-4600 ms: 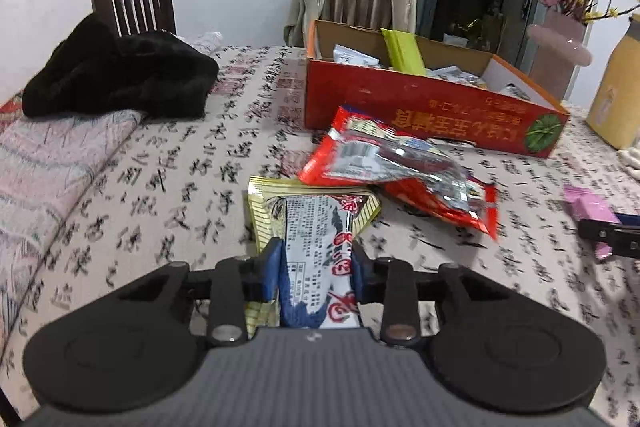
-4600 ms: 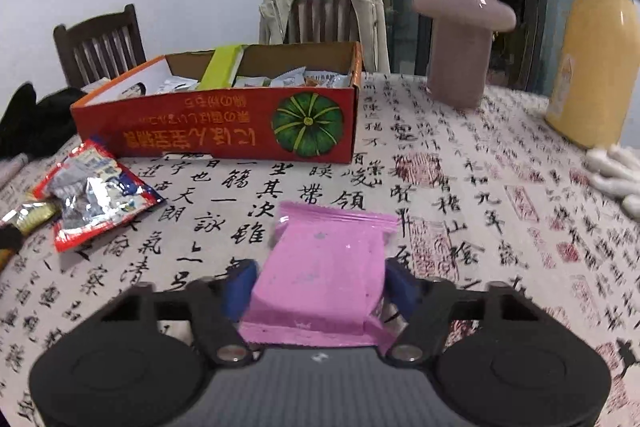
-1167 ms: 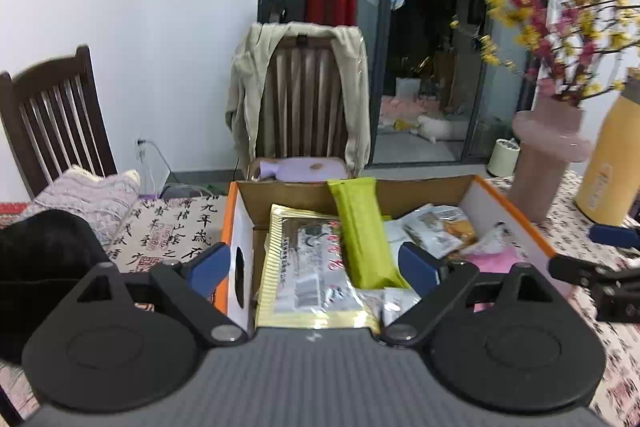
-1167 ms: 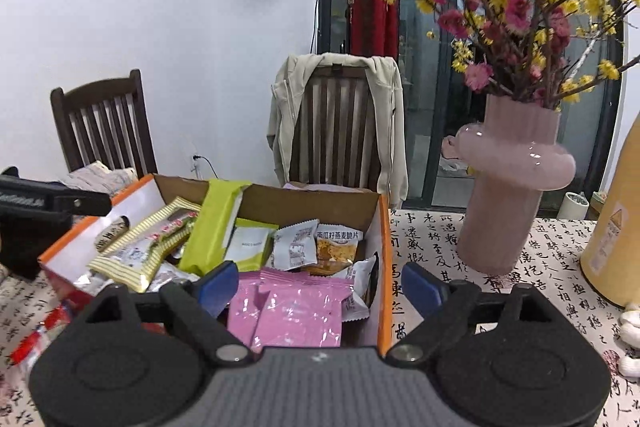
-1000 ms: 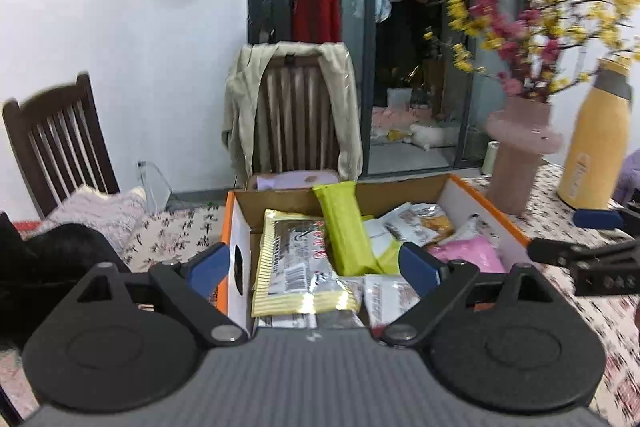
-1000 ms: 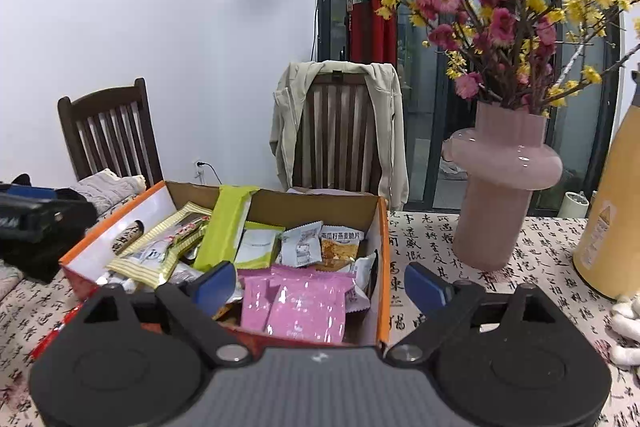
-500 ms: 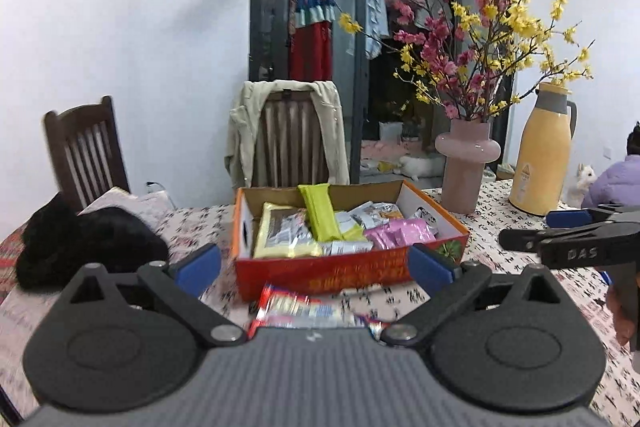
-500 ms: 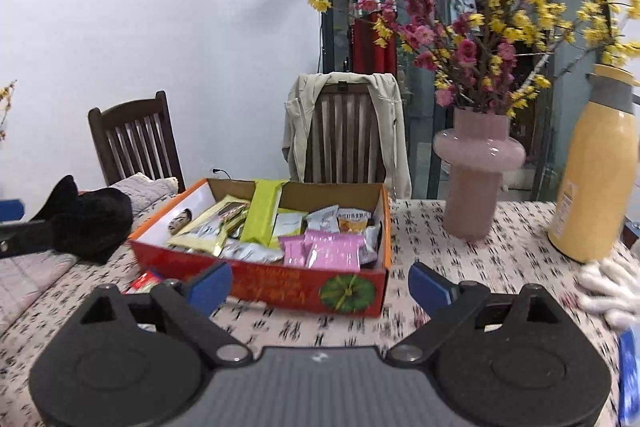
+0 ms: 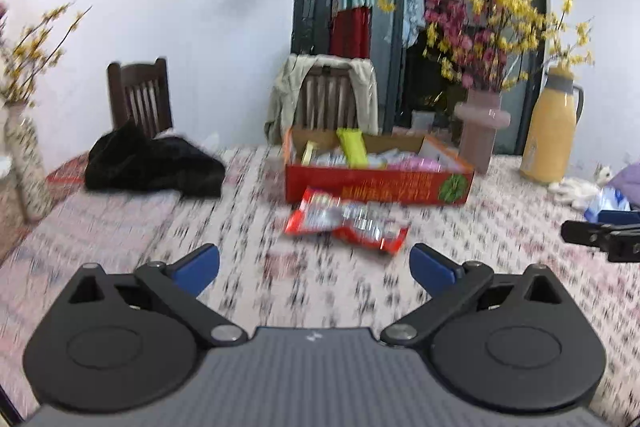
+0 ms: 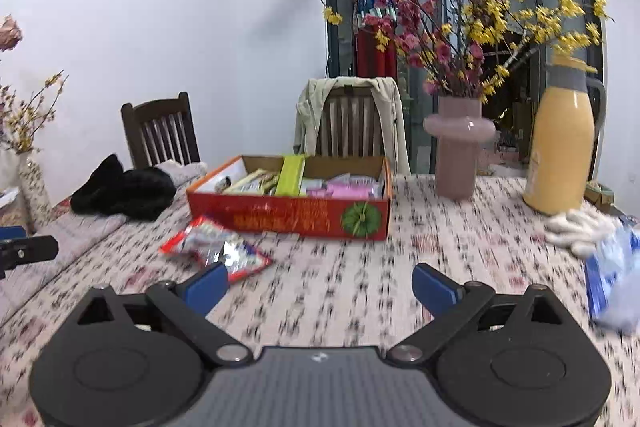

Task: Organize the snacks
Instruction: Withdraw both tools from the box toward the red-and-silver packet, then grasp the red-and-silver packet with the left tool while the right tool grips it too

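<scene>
the red cardboard box sits toward the back of the patterned counter, open side up so packets can be dropped in, and it already holds a mix of snacks. one red snack packet lies loose just in front of it, likely next to go in. both the left gripper and the right gripper have just been opening their fingers wide, nothing between them, well short of the box.
</scene>
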